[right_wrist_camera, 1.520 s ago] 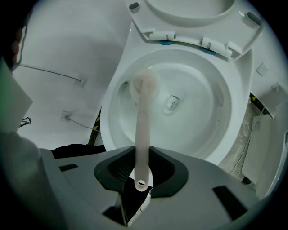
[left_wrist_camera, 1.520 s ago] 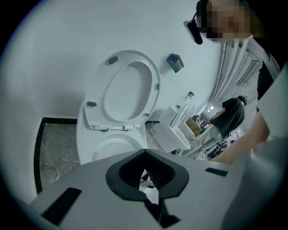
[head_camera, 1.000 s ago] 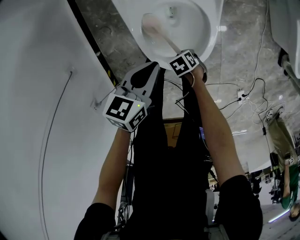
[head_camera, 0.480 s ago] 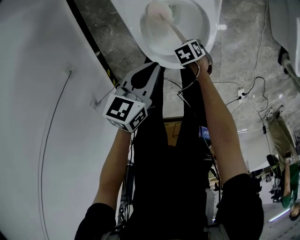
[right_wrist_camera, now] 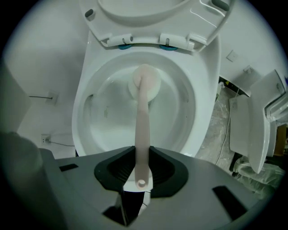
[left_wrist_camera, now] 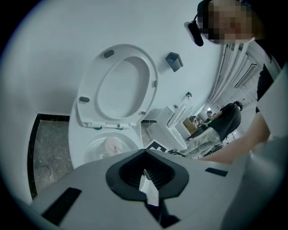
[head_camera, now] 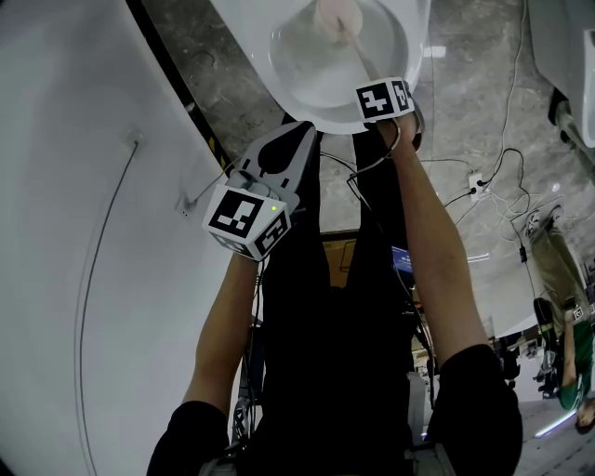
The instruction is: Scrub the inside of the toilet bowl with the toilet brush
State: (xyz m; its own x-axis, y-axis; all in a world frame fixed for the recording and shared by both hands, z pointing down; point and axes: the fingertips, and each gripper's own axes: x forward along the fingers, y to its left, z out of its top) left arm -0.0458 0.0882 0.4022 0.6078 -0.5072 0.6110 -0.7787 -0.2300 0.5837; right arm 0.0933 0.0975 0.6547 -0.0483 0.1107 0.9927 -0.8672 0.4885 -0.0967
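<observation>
Right gripper point(right_wrist_camera: 140, 170) is clamped on the lower end of the brush point(right_wrist_camera: 142, 130) handle, which runs straight out between its jaws into the bowl point(right_wrist_camera: 199, 96). The pale pink handle ends in a round head point(right_wrist_camera: 145, 84) pressed against the back of the bowl's inner wall, below the hinges of the raised seat point(right_wrist_camera: 148, 28). From the head view, this gripper point(head_camera: 384, 99) sits at the near rim of the bowl point(head_camera: 256, 58), arm stretched forward, and the brush head point(head_camera: 335, 13) shows at the far side near the top edge of the picture.

Left gripper point(left_wrist_camera: 145, 170) has its jaws together with nothing between them. It hangs back from the toilet, short of the rim and to the left of the other arm point(head_camera: 296, 139). Its view takes in the upright seat point(left_wrist_camera: 90, 92) against a white wall, with the brush head point(left_wrist_camera: 112, 144) visible down in the bowl point(left_wrist_camera: 78, 146). Grey marbled floor point(head_camera: 483, 84) surrounds the toilet, with cables point(head_camera: 483, 191) lying to the right.
</observation>
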